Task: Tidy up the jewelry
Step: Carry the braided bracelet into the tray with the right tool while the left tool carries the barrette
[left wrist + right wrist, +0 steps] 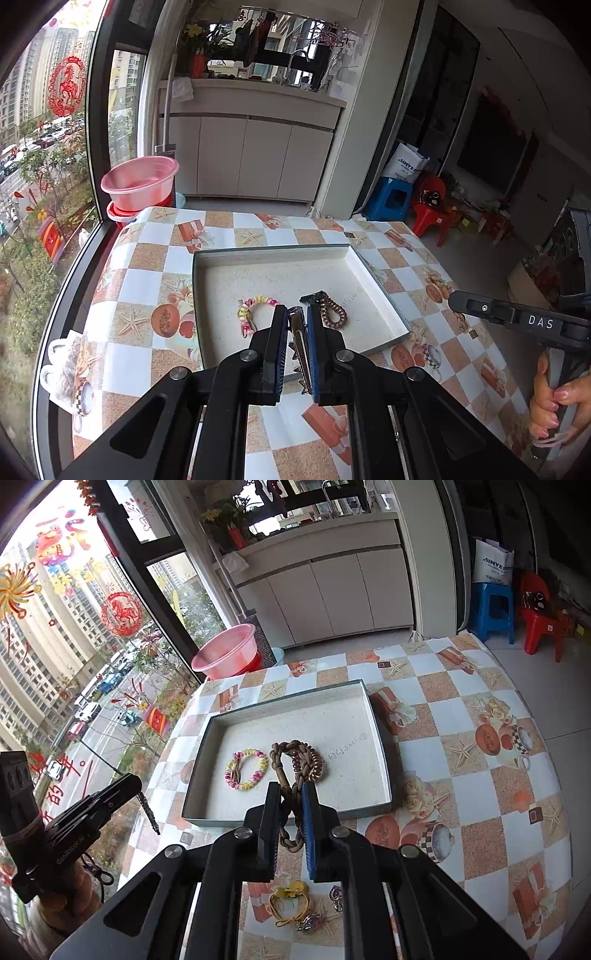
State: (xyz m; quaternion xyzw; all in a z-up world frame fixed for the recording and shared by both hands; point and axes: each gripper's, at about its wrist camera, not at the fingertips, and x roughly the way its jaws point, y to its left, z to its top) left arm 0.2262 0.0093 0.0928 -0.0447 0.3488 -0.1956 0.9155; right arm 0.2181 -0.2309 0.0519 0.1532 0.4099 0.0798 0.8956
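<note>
A shallow white tray (373,280) (380,738) lies on the checked table. In it are a pastel bead bracelet (248,312) (246,768) and a brown coiled hair tie (334,312) (316,764). My left gripper (297,321) is shut on a dark spiked hair clip (300,350) above the tray's near edge. My right gripper (290,794) is shut on a brown braided cord bracelet (286,775), whose far loop reaches over the tray beside the hair tie. The left gripper also shows at the left of the right wrist view (125,786).
On the table under my right gripper lie a yellow hair tie (290,901) and a small purple trinket (310,921). A pink basin (140,181) stands beyond the table's far left corner by the window. Blue and red stools (393,197) are on the floor.
</note>
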